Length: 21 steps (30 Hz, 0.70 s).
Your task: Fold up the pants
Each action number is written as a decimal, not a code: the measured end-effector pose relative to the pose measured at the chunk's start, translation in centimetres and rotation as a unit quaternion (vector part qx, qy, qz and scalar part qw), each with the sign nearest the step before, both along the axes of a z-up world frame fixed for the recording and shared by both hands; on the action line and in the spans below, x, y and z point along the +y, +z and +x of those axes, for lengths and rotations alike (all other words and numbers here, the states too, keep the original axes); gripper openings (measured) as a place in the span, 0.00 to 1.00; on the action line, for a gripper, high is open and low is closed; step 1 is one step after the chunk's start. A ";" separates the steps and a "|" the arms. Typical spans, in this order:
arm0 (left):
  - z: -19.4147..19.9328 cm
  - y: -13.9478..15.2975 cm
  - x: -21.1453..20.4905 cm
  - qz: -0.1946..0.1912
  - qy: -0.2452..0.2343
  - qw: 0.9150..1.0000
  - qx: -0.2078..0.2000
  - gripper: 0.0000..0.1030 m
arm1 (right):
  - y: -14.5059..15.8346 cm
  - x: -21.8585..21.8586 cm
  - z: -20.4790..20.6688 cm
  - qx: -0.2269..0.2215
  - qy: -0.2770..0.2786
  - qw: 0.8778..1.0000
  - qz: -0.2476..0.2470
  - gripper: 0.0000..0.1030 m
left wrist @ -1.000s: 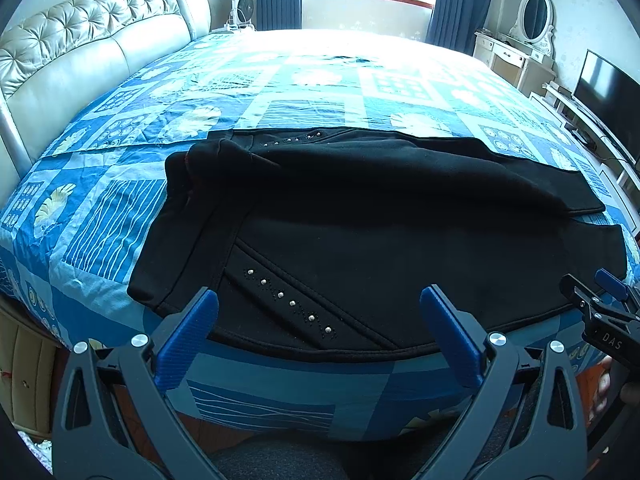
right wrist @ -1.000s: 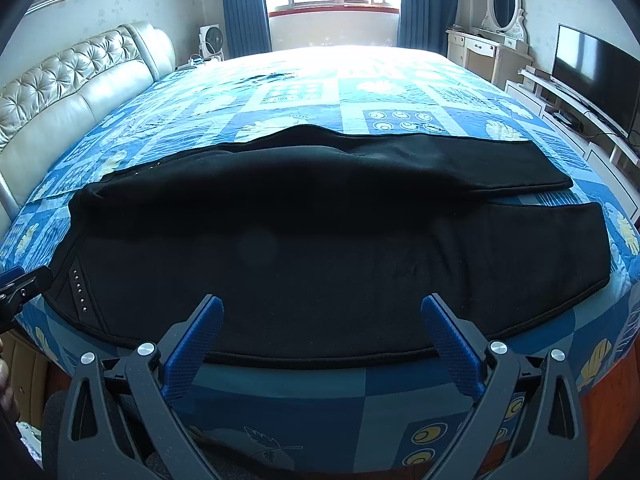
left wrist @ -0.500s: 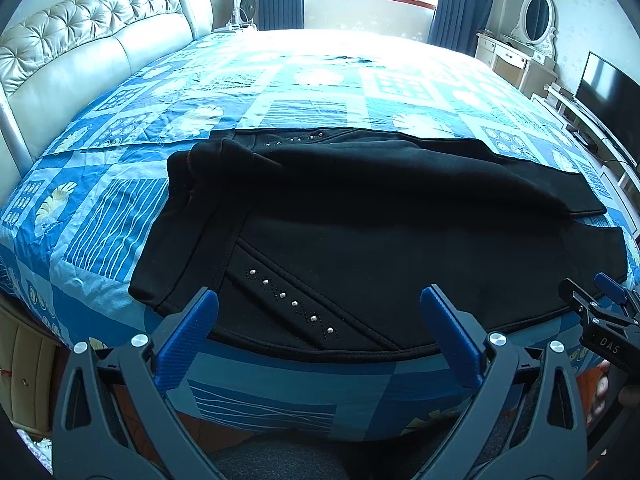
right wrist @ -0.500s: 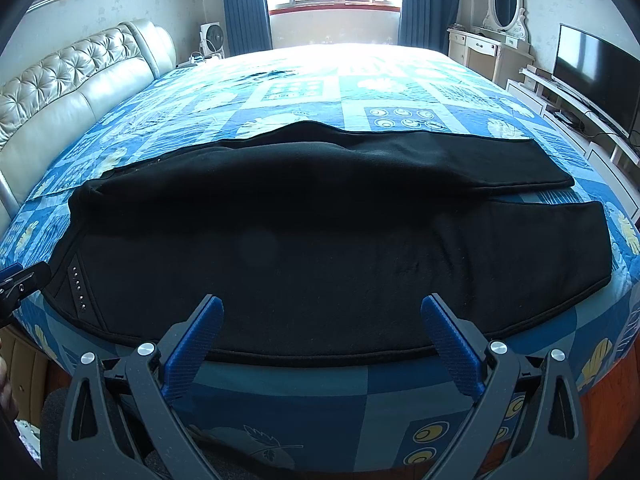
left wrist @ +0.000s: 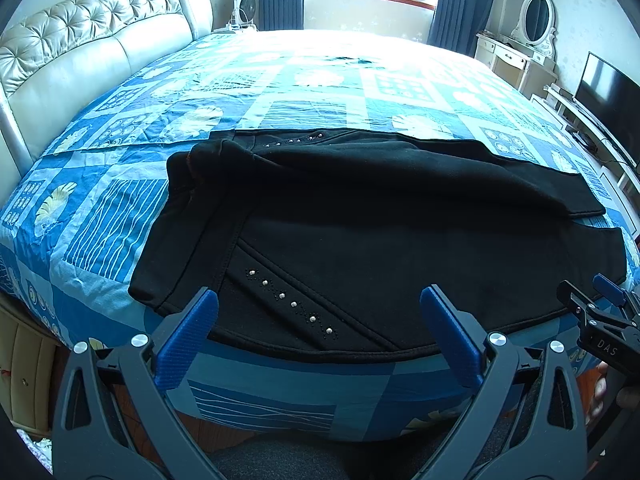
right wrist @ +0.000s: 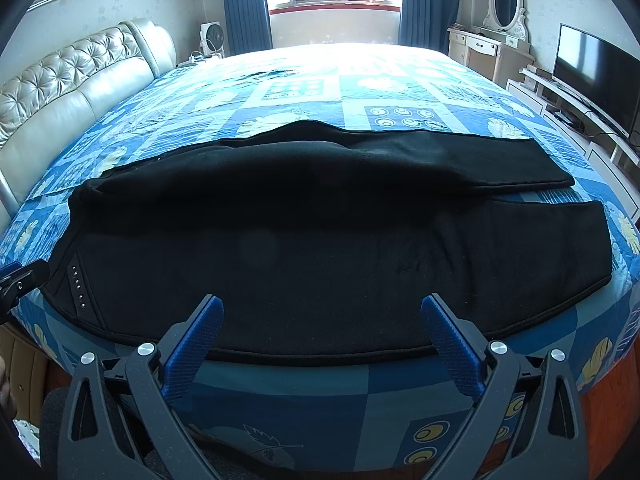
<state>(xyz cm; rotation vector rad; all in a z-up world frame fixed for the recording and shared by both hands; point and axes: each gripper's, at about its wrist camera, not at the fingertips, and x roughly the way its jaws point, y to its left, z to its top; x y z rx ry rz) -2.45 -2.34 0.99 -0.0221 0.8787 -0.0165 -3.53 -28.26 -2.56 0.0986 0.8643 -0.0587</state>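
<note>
Black pants (left wrist: 360, 232) lie spread flat along the near edge of the bed, waist to the left and legs running right; they also show in the right wrist view (right wrist: 320, 248). A row of silver studs (left wrist: 292, 304) marks the near pocket. My left gripper (left wrist: 320, 300) is open and empty, hovering just off the bed edge over the waist and pocket area. My right gripper (right wrist: 320, 312) is open and empty, over the near leg's hem edge. Each gripper's tip shows at the edge of the other's view.
The bed has a blue patchwork cover (left wrist: 320, 92) and a tufted cream headboard (left wrist: 72, 64) at the left. A dresser with mirror (right wrist: 496, 40) and a TV (right wrist: 596, 68) on a low stand are at the right. A window with blue curtains is beyond.
Both grippers have eased forward and slightly toward the pants. The pants have not moved.
</note>
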 end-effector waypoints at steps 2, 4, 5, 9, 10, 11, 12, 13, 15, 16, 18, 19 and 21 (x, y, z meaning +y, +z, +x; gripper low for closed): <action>0.0 0.0 0.0 0.000 0.000 1.000 -0.001 0.98 | 0.0 0.0 0.0 0.000 0.000 1.000 0.000 0.96; 0.0 0.1 0.0 0.000 0.000 1.000 -0.001 0.98 | 0.0 0.0 0.0 0.000 0.000 1.000 0.003 0.96; 0.0 0.1 0.0 0.000 0.000 1.000 -0.001 0.98 | 0.1 0.0 0.0 0.000 0.002 1.000 0.005 0.96; -0.1 0.2 -0.1 -0.004 0.000 1.000 0.001 0.98 | 1.5 -1.3 -0.3 -0.008 0.012 0.999 0.040 0.96; -0.1 0.1 0.0 -0.004 0.001 1.000 0.002 0.98 | 2.1 -2.1 -0.4 -0.014 0.011 0.998 0.054 0.96; 0.0 0.1 0.1 -0.006 0.001 1.000 0.004 0.98 | 2.9 -3.2 -0.5 -0.022 0.008 0.997 0.069 0.96; 0.0 0.0 0.2 -0.007 0.002 1.000 0.006 0.98 | 3.7 -4.5 -0.8 -0.032 0.001 0.996 0.088 0.96; 0.0 -0.1 0.3 -0.010 0.003 1.000 0.008 0.98 | 4.5 -6.2 -1.0 -0.041 -0.008 0.993 0.113 0.96; 0.1 -0.3 0.5 -0.013 0.006 1.000 0.012 0.98 | 5.6 -10.5 -1.8 -0.063 -0.038 0.983 0.169 0.96; 0.1 -0.4 0.6 -0.014 0.007 1.000 0.013 0.98 | 5.9 -12.8 -2.3 -0.072 -0.057 0.977 0.194 0.96; 0.2 -0.5 0.7 -0.015 0.009 1.000 0.016 0.98 | 5.9 -18.2 -3.5 -0.090 -0.108 0.961 0.239 0.96; 0.2 -0.5 0.7 -0.015 0.009 1.000 0.016 0.98 | 5.5 -20.9 -4.2 -0.097 -0.141 0.951 0.259 0.96; 0.2 -0.4 0.8 -0.015 0.011 1.000 0.015 0.98 | 3.9 -26.4 -5.8 -0.103 -0.212 0.925 0.298 0.96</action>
